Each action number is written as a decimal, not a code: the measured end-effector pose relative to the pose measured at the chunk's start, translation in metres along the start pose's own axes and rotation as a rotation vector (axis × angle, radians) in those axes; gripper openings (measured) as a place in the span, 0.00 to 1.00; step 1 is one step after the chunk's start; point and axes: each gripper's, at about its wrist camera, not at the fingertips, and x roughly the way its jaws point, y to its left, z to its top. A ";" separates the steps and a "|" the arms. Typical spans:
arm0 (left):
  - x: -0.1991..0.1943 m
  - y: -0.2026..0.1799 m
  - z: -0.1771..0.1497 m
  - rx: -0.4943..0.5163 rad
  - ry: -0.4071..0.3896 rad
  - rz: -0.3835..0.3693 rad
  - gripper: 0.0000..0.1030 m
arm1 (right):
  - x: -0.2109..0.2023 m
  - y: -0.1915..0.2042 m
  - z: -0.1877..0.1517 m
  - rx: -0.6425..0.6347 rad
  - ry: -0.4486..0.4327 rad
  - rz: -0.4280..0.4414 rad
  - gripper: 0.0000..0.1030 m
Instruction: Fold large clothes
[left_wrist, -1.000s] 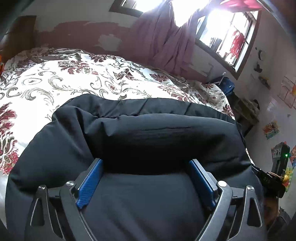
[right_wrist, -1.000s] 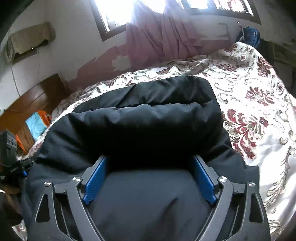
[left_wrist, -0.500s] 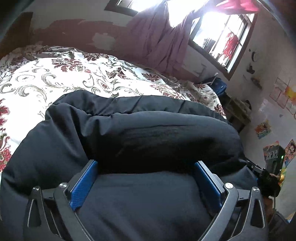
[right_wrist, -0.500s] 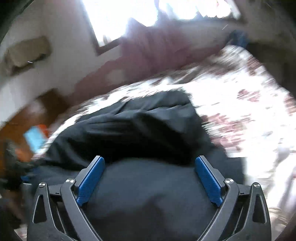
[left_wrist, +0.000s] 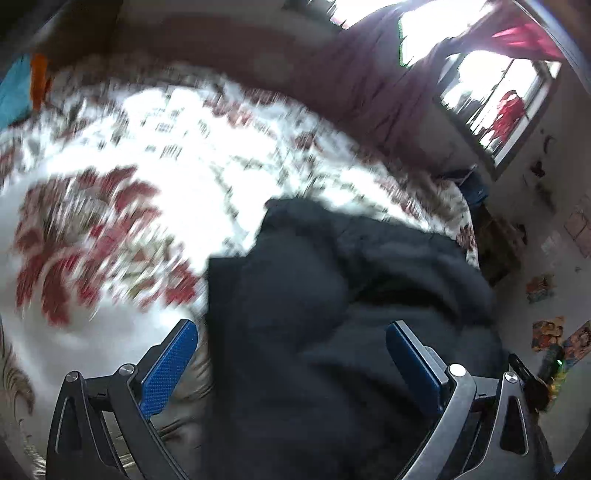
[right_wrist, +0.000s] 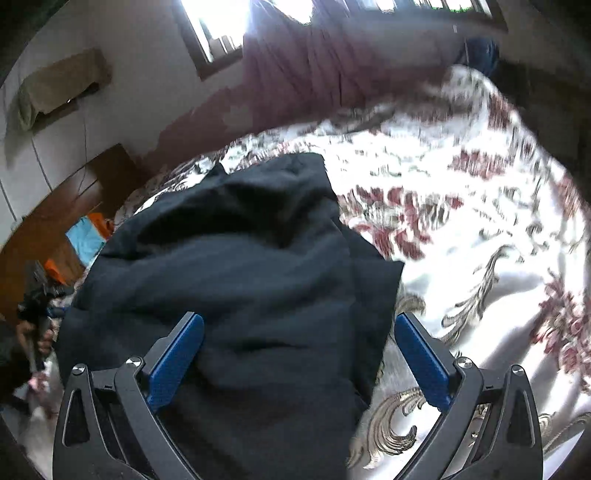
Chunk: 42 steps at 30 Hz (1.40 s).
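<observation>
Beside garment (right_wrist: 240, 277), seemingly a hand (right_wrist: 37, 336)

The black garment (left_wrist: 332, 332) is thick, soft cloth with a matt, padded look, puffing into rounded folds. The bedspread (right_wrist: 480, 258) beneath it is a smooth white fabric with a faint sheen, printed or woven with dark red flowers and grey-gold scrolls. On the left gripper (left_wrist: 291, 350) and the right gripper (right_wrist: 299, 347) the frames look like matt black plastic or painted metal, joined by shiny metal screws; their blue pads (right_wrist: 175, 363) carry a fine dotted, grippy texture. The curtain (right_wrist: 306, 62) is thin, matt mauve cloth in loose pleats. The headboard (right_wrist: 74, 195) is brown wood with a dull polish. The wall (right_wrist: 147, 74) is matt paint, patchy lower down.
</observation>
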 end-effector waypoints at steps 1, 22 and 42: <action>0.002 0.013 -0.004 -0.026 0.037 -0.023 1.00 | 0.005 -0.010 -0.001 0.045 0.027 0.030 0.98; 0.066 0.027 0.003 0.113 0.278 -0.308 1.00 | 0.082 -0.066 -0.048 0.495 0.193 0.457 0.99; 0.071 -0.004 0.011 -0.098 0.306 -0.206 0.33 | 0.049 0.007 -0.033 0.382 0.193 0.361 0.52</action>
